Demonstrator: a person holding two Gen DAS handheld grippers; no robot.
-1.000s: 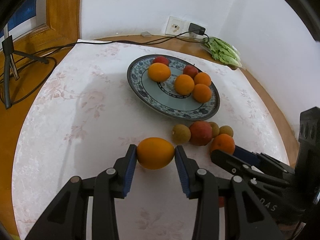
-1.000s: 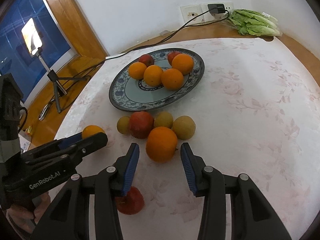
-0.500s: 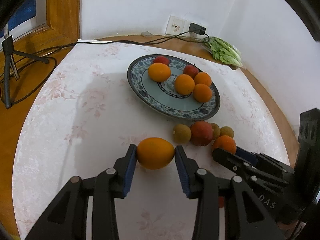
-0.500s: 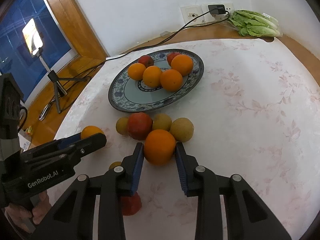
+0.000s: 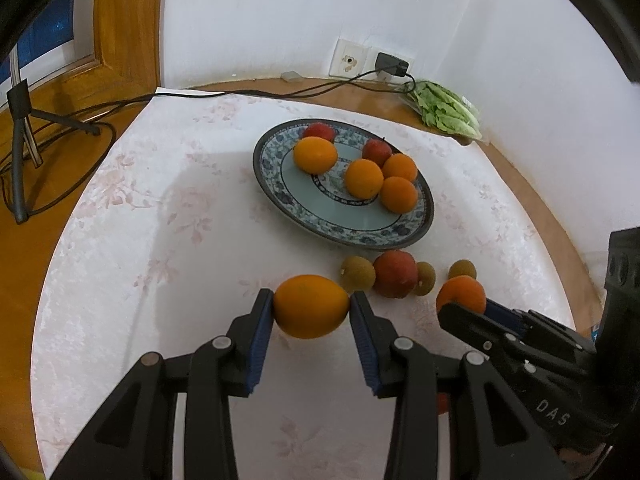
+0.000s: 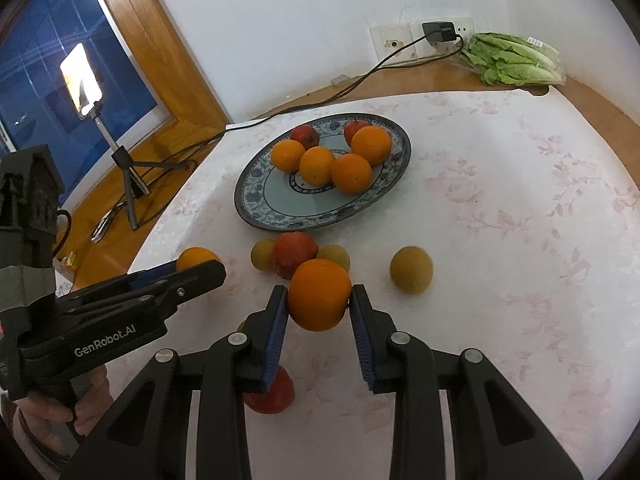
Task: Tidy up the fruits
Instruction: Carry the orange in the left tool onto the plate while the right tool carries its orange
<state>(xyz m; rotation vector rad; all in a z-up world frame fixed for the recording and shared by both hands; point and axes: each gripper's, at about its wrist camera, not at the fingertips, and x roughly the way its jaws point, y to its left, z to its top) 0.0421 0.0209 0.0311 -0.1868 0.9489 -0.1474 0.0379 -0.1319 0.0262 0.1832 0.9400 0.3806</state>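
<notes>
oranges in both grips right now. left gripper (image 5: 311,308) has its blue pads pressed on either side of an orange (image 5: 310,306), jaws only as wide as the fruit, near the front of the table (image 5: 160,240). right gripper (image 6: 319,306) is clamped the same way on a second orange (image 6: 319,295), just in front of the loose cluster.

plate (image 6: 256,204) sits further back, and it's part filled: four oranges and two red fruits on it, bunched on the far half, near half bare. that much looks done.

what's left, by my reading: the two held oranges need carrying to the plate, and then the strays. on the cloth there's a red fruit (image 6: 295,254) with a small yellow-brown one (image 6: 262,255) to its left and another (image 6: 334,256) touching on its right, a fourth yellow-brown fruit (image 6: 411,269) off alone, blurred, and one more red fruit (image 6: 270,394) partly hidden under the right gripper's fingers. so roughly halfway, i'd say, with seven pieces still off the plate.

lettuce (image 6: 516,60) lies by the wall, not part of this.
</notes>
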